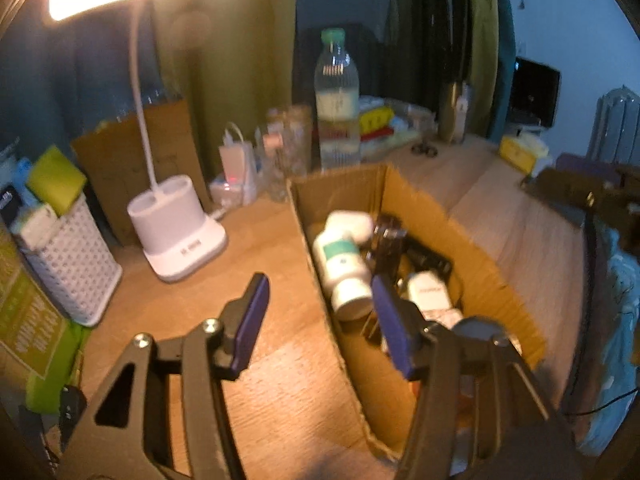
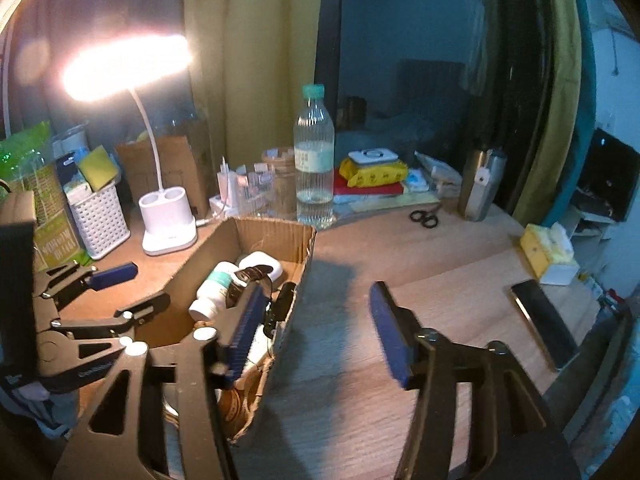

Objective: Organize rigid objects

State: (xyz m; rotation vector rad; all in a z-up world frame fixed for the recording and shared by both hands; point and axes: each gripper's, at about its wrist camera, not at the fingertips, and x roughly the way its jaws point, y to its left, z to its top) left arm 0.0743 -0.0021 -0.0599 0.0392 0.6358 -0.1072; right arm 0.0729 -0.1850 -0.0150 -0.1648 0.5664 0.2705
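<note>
2 white bottles [image 1: 340,264] in 1 cardboard box [image 1: 420,196].

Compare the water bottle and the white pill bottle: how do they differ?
The water bottle stands upright on the desk behind the box; the pill bottle lies on its side inside it. The water bottle is clear and ribbed with a green cap; the pill bottle is opaque white with a teal label. Both are capped.

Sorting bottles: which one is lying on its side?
The white pill bottle with a teal label, lying in the cardboard box; the clear green-capped water bottle stands upright behind it.
</note>
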